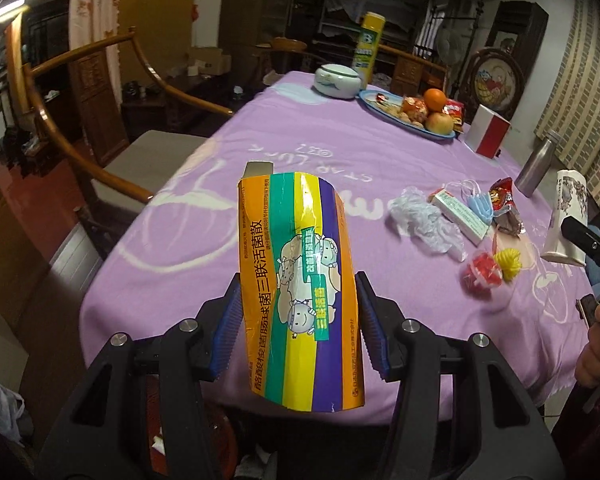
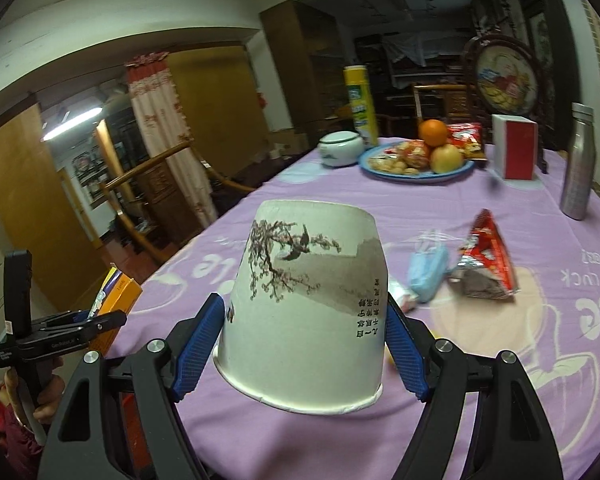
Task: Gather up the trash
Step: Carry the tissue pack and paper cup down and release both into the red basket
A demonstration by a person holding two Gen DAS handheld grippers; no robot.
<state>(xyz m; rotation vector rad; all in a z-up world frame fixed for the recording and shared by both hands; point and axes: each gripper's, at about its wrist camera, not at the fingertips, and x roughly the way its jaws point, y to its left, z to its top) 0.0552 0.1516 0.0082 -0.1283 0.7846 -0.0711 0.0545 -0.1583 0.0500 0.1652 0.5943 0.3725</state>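
My left gripper (image 1: 298, 316) is shut on an orange, green, yellow and purple medicine box (image 1: 300, 280), held above the near edge of the purple table (image 1: 300, 128). Its blue pads press both long sides. My right gripper (image 2: 306, 320) is shut on a white paper cup (image 2: 304, 312) with an ink-blossom print, held upside down, rim towards the camera. On the cloth lie a crumpled clear bag (image 1: 424, 220), a small white carton (image 1: 460, 214), a blue face mask (image 2: 428, 268), a red snack wrapper (image 2: 486, 260) and red and yellow bits (image 1: 492, 270).
At the far end stand a blue plate of fruit and snacks (image 2: 416, 160), a white lidded jar (image 2: 338, 148), a yellow can (image 2: 360, 104), a red-and-white box (image 2: 514, 150) and a steel bottle (image 2: 578, 164). A wooden armchair (image 1: 100, 132) stands left of the table.
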